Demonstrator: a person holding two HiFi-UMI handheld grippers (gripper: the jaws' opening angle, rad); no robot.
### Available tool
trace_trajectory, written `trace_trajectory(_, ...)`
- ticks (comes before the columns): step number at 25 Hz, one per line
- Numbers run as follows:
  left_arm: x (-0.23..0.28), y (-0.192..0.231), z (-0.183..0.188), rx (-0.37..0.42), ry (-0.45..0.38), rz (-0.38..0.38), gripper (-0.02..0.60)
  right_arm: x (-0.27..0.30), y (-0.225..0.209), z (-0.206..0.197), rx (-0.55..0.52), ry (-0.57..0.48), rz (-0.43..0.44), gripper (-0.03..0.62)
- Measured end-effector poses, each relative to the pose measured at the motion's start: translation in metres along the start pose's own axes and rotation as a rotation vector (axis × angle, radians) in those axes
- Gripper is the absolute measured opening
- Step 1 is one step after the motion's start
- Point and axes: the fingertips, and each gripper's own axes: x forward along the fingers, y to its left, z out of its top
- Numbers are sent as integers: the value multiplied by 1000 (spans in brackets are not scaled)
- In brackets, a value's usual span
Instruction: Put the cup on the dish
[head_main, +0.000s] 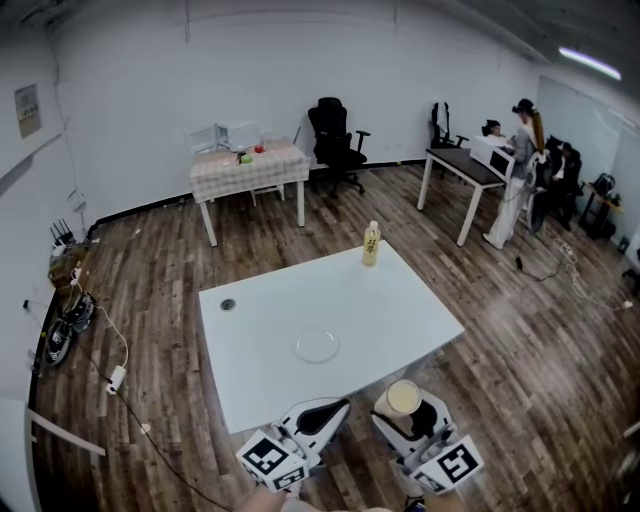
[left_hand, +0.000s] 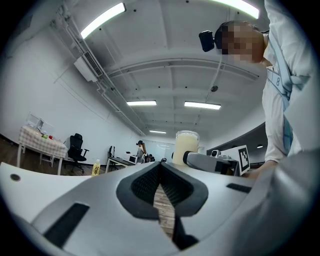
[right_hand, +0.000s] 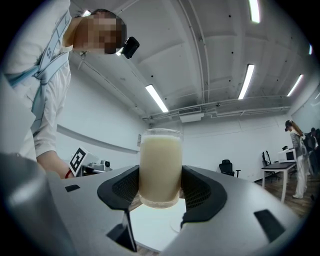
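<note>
Fingers (right_hand: 199, 192) of right gripper (right_hand: 160, 182) pinch the cup (right_hand: 160, 165) of milky liquid, upright, at 5 o'clock from the dish (head_main: 317, 346), past the white table (head_main: 270, 310) edge. Left gripper (left_hand: 160, 172) fingers pressed together, empty.

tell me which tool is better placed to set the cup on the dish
Right. The right tool is clamped on the cup of pale liquid, with the empty dish ahead of it. The left tool is shut and holds nothing.
</note>
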Motion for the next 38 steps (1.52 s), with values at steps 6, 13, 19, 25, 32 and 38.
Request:
trace_trajectory(6, -11, 52, 8, 4, 11, 11, 2, 51, -6, -15, 7, 14, -8, 264)
trace_trajectory(13, -30, 108, 19, 10, 37, -14, 2, 110, -7, -31, 3, 16, -38, 264)
trace_trajectory(19, -40, 151, 19, 10, 66, -50, 2, 151, -9, -52, -19, 42, -62, 264)
trace_trajectory(25, -38, 180, 18, 13, 71, -82, 2, 177, -10, -69, -1, 59, -84, 264)
trace_trajectory(32, -23, 204, 19, 14, 78, -83, 2, 193, -29, -82, 16, 93, -104, 264)
trace_trajectory(38, -11, 219, 10, 17, 92, -68, 2, 202, -48, -102, 50, 113, -93, 264)
